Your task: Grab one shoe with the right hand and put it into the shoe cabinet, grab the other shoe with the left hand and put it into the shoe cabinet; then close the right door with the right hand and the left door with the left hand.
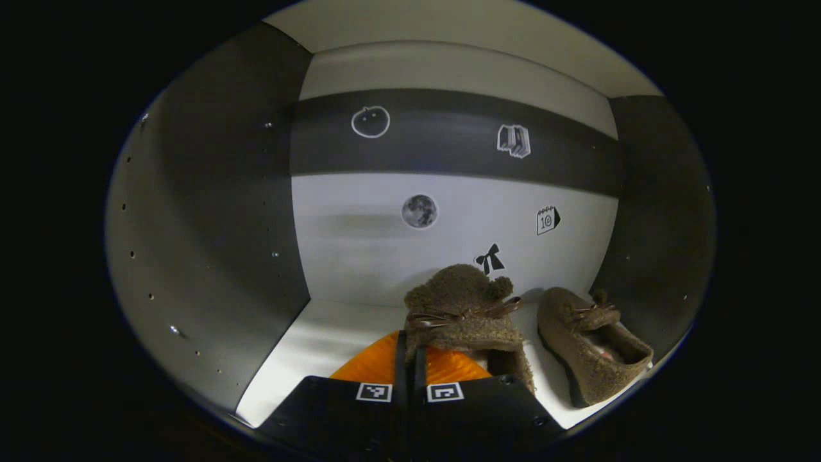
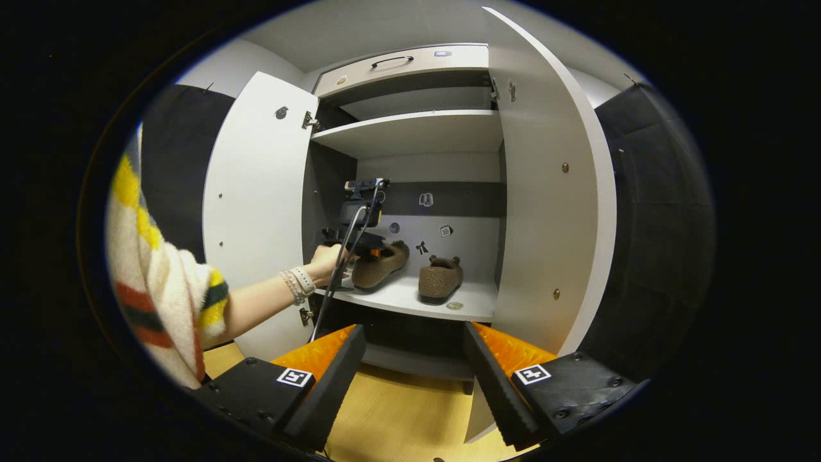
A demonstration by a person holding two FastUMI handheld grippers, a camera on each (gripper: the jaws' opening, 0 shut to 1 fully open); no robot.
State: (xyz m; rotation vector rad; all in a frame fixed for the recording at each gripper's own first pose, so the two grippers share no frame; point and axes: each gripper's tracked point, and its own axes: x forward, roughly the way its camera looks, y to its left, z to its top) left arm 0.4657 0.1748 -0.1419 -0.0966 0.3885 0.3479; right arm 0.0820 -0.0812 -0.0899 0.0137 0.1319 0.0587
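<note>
Left tongs (image 1: 410, 359): fingers pressed together on the heel edge of the left shoe (image 1: 465, 314), inside the shoe cabinet (image 2: 410, 135), over the middle shelf (image 1: 321, 333). Whether the sole rests fully on the shelf: cannot tell. Right tongs (image 2: 410, 372): spread wide, empty, held outside the cabinet, facing the opening.

Location of task items: right shoe (image 2: 441, 277) set on the same shelf, toe toward the back wall; left shoe just beside it, apart, not touching.

Hazards from here:
- Release with the shoe tilted or near the front lip: likely tumble off the shelf to the floor (image 2: 397, 410).
- Withdrawal of the left tongs with fuzzy fabric caught between the fingers: shoe dragged back out.
- Sideways drift on withdrawal: knock against the neighbouring shoe.
- Cable (image 2: 346, 256) hanging from the left tool: possible snag on the left door (image 2: 256, 212) hinge or on the shelf edge.
- Closing the right door (image 2: 551, 192) before the arm (image 2: 256, 301) is clear: pinch risk.

Count: shoes, two; doors, two, both open; tongs, two; stickers on the back wall, five.
</note>
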